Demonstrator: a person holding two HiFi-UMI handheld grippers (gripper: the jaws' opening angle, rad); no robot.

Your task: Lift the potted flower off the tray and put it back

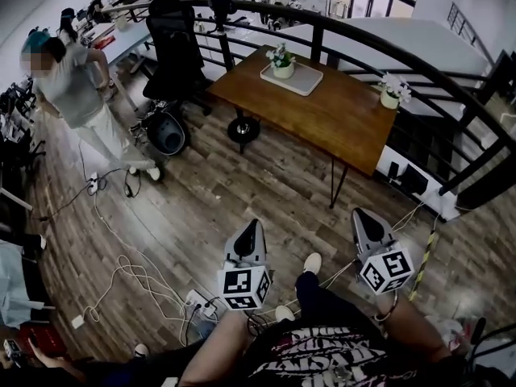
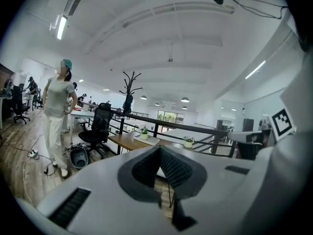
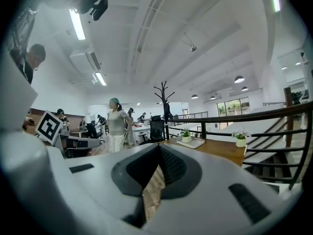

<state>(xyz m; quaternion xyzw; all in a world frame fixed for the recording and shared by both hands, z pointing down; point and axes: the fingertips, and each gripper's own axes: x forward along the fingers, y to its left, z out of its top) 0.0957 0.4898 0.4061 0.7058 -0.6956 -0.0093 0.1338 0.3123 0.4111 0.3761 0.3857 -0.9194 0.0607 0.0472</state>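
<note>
A small white pot with white flowers [image 1: 282, 61] stands on a pale rectangular tray [image 1: 300, 82] at the far end of a wooden table [image 1: 322, 115]. Both grippers hang well short of the table, above the floor in front of my legs. The left gripper [image 1: 251, 229] and the right gripper [image 1: 362, 216] are shut and hold nothing. The left gripper view looks over its shut jaws [image 2: 159, 152] at the flower [image 2: 144, 132] and tray [image 2: 147, 140] far off. The right gripper [image 3: 157, 153] faces the same flower [image 3: 186, 135] on its tray [image 3: 192, 142].
A second potted flower [image 1: 392, 92] sits at the table's right corner by a dark railing [image 1: 419, 63]. A person [image 1: 81, 95] stands at the left next to a black office chair [image 1: 173, 47]. Cables and a power strip [image 1: 197, 301] lie on the wooden floor near my feet.
</note>
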